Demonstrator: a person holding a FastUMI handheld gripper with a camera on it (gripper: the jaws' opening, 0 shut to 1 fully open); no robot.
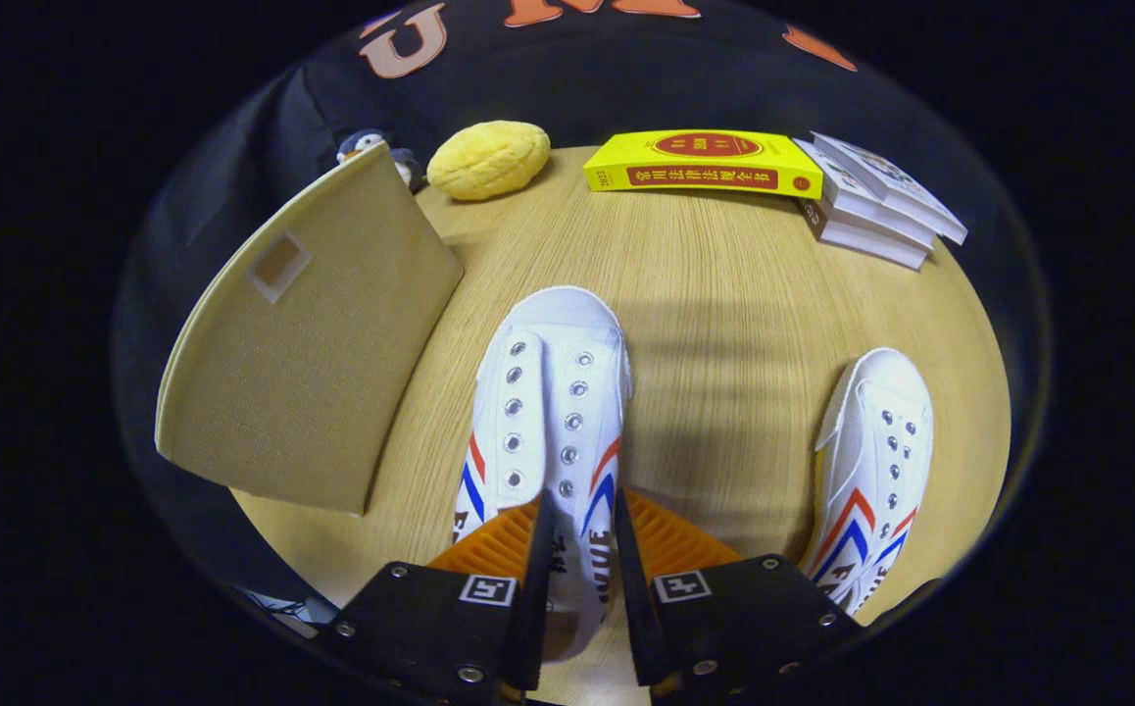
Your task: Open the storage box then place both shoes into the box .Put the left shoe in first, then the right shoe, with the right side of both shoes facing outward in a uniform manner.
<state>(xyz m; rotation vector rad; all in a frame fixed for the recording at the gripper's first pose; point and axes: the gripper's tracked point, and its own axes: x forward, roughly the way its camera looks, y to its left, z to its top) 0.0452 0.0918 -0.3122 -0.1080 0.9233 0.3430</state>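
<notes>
A white canvas shoe [548, 392] with red and blue stripes lies on the round wooden table [724, 294], toe pointing away from me. My gripper [582, 505] is closed over its rear part, one finger in the shoe's opening and the other against its right side wall. A second matching shoe [876, 461] lies to the right of the fingers, also toe away. The beige fabric storage box [313, 343] stands to the left of the held shoe. Its broad panel with a small label patch faces me, and I cannot tell whether it is open.
Beyond the shoes, at the table's far edge, lie a yellow plush cushion [489, 159], a yellow book [705, 162] and a stack of books [871, 201]. A small penguin toy [364, 145] peeks out behind the box.
</notes>
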